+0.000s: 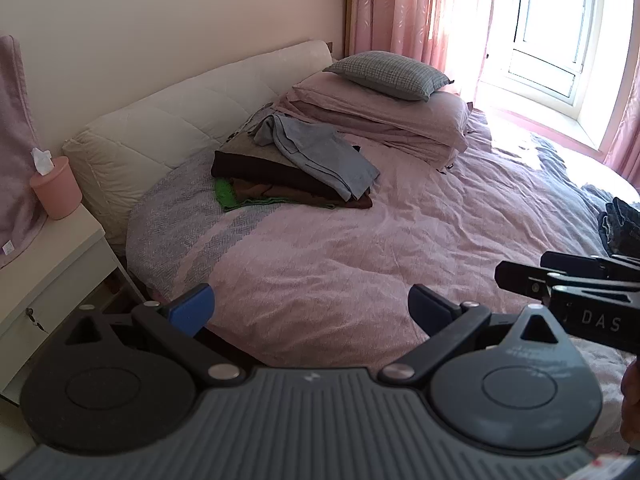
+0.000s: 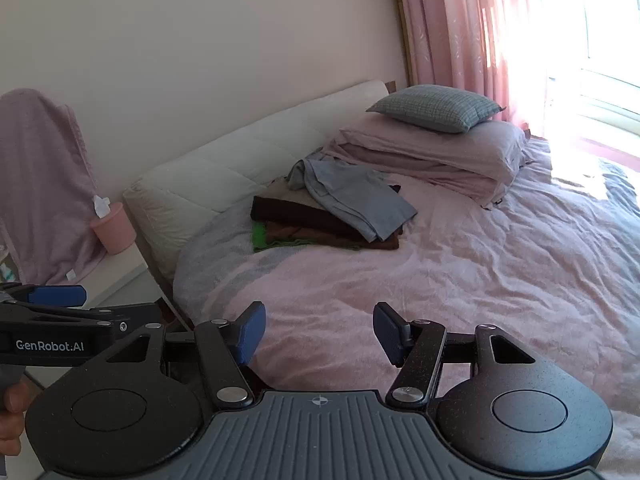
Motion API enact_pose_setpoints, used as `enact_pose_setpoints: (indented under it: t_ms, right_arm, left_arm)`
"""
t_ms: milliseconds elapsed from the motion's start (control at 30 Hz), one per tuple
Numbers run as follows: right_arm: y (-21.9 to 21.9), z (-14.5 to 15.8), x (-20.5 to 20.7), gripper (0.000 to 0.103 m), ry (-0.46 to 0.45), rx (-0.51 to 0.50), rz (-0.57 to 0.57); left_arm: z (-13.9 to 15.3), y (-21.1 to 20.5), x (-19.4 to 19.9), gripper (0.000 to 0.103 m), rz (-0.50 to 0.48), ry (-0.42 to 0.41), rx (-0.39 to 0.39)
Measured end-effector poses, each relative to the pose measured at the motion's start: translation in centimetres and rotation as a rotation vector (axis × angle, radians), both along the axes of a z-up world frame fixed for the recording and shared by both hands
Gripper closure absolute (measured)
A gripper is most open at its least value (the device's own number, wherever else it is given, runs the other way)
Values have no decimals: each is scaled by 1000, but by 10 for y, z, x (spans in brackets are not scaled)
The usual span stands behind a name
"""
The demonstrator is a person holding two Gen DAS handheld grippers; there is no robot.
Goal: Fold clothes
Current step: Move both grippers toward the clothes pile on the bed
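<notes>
The left tool (image 1: 310, 310) hangs over the near edge of the bed (image 1: 360, 248), tilted down, its blue pads spread wide with nothing between them but pink cover. The right tool (image 2: 319, 330) hovers just beside it over the same edge, its pads also apart and empty, though set closer together than the left's. Each tool shows at the edge of the other's view.

The clothes (image 1: 288, 172) lie well ahead of both tools, near the headboard (image 1: 180, 120): a stack of dark brown and green pieces with a grey-blue garment (image 1: 320, 156) draped loosely on top. Just beyond the stack, toward the window (image 1: 552, 32), a checked pillow (image 1: 388, 74) rests on a pink pillow (image 1: 384, 116). More dark clothing (image 1: 620, 224) sits at the bed's far right. A pink tissue holder (image 1: 56, 188) stands on the white table (image 1: 44, 256) beside the headboard, and a pink towel (image 2: 44, 176) hangs behind it. Pink curtains (image 2: 452, 20) frame the bright window.
</notes>
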State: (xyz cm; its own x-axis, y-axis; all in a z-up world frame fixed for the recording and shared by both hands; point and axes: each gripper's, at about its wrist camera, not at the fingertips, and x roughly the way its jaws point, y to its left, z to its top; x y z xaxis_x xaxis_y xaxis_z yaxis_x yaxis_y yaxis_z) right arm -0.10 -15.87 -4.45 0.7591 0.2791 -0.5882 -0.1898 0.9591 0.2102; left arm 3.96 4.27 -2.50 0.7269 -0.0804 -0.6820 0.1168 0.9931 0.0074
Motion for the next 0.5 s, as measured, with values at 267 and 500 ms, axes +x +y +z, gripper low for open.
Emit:
enact_pose_setpoints:
  t_ms: [267, 500]
  right_arm:
    - [8, 5, 8, 46, 2, -12, -12]
    - [11, 6, 14, 46, -4, -20, -19]
  left_arm:
    - [0, 5, 10, 1, -9, -1, -12]
    - [-2, 9, 18, 1, -20, -3, -21]
